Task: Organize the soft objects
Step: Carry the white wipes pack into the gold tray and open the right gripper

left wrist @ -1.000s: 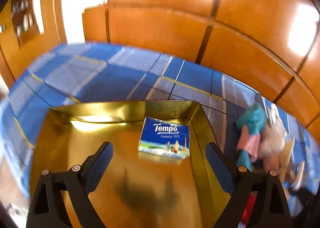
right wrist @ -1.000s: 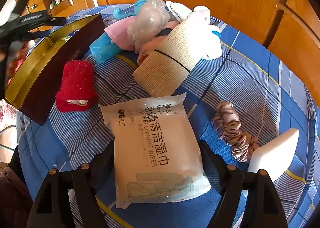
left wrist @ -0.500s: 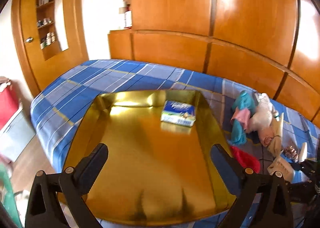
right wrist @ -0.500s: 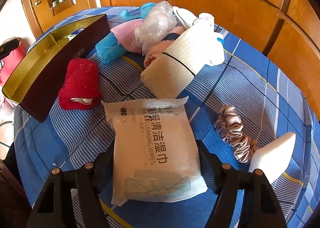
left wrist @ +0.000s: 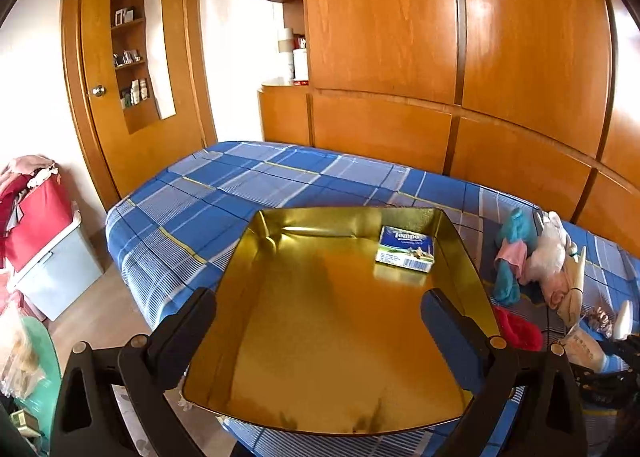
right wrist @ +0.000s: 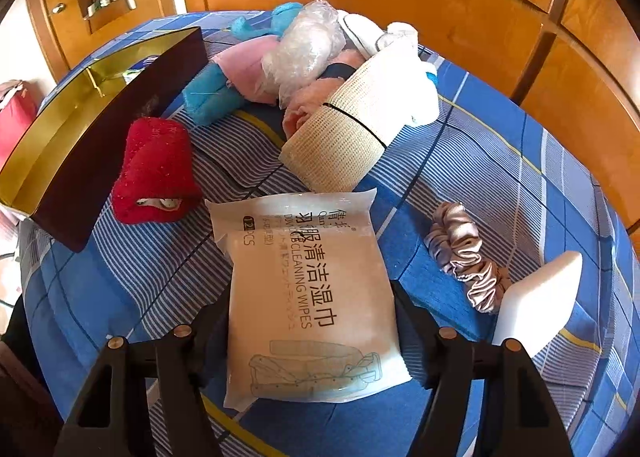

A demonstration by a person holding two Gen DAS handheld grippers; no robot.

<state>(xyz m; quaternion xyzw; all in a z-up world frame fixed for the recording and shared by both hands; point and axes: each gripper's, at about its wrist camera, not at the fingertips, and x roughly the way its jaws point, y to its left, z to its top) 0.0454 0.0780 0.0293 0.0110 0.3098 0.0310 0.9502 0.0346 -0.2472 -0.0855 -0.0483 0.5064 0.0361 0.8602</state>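
On the bed sits one gold tin with one tissue pack in its far right corner. Left gripper hovers over the tin, jaws wide, holding nothing. Right gripper is closing its jaws around the one wipes pack, not pinching yet as far as I can tell. That slick pouch might squirt out or buckle. Also one red sock, one scrunchie.

Tissue pack in tin far corner; wipes pack right of tin, scrunchie beyond.
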